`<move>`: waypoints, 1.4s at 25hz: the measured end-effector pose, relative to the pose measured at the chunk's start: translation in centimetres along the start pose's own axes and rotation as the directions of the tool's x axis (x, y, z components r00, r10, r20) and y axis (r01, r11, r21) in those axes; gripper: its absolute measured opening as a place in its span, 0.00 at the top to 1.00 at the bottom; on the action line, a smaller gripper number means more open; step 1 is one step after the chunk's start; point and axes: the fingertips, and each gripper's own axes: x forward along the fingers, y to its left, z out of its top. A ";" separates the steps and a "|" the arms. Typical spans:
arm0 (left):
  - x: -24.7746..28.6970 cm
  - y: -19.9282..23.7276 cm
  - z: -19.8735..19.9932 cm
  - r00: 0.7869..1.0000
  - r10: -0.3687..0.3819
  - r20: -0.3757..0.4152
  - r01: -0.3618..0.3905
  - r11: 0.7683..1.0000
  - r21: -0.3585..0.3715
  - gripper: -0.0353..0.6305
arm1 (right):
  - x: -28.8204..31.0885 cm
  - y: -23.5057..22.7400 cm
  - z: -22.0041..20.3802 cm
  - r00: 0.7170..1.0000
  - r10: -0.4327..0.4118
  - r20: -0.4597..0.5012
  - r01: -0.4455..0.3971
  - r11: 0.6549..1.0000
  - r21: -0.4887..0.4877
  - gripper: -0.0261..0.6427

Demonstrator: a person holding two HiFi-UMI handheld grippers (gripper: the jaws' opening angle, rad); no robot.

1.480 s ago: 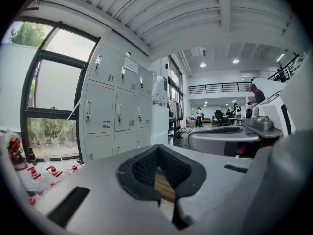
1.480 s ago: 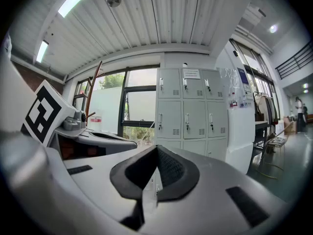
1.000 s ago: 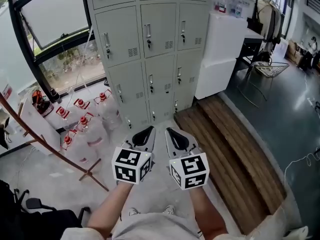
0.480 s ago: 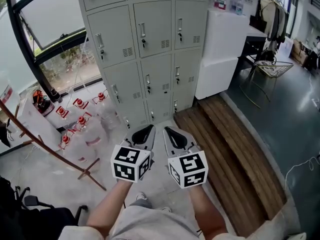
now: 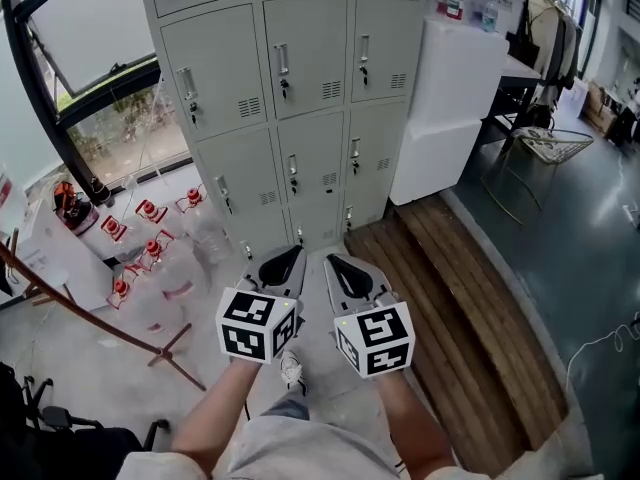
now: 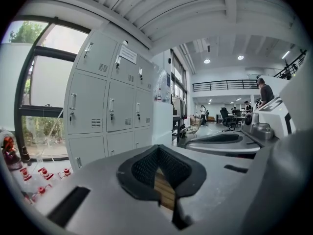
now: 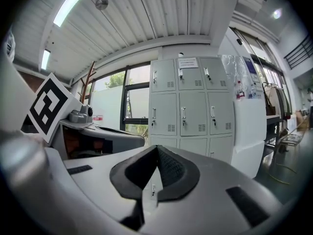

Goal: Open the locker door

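1 locker notice (image 7: 188, 62); head view w/o.

A bank of pale grey metal lockers (image 5: 300, 88) is set upright on the floor, between a window (image 5: 110, 118) and a white cabinet (image 5: 450, 98). It is divided into three columns of stacked doors (image 5: 305, 58). Every door in view is shut and flush with its frame. Each is fitted with a vertical handle (image 5: 283, 60) near its left edge, a small lock just below it, and a louvred vent (image 5: 331, 90) at its lower right. A white label (image 7: 188, 62) is carried on the top middle door.
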 end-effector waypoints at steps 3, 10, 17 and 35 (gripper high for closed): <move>2.4 2.6 0.5 1.000 -0.002 0.007 0.002 1.000 -0.007 0.94 | 3.2 -1.0 0.4 1.000 -0.002 -0.005 0.002 1.000 -0.010 0.96; 8.1 9.9 2.5 1.000 -0.019 0.017 0.020 0.999 -0.025 0.94 | 12.3 -2.9 2.3 1.000 -0.008 -0.021 0.007 0.999 -0.032 0.96; 12.6 18.0 4.3 1.000 -0.023 0.018 0.024 0.999 -0.038 0.94 | 21.7 -3.6 4.9 1.000 0.000 -0.015 -0.001 0.999 -0.036 0.96; 18.6 27.6 6.5 0.999 -0.016 0.046 0.018 0.998 -0.052 0.94 | 33.2 -6.4 7.4 1.000 0.006 -0.001 -0.006 0.998 -0.057 0.95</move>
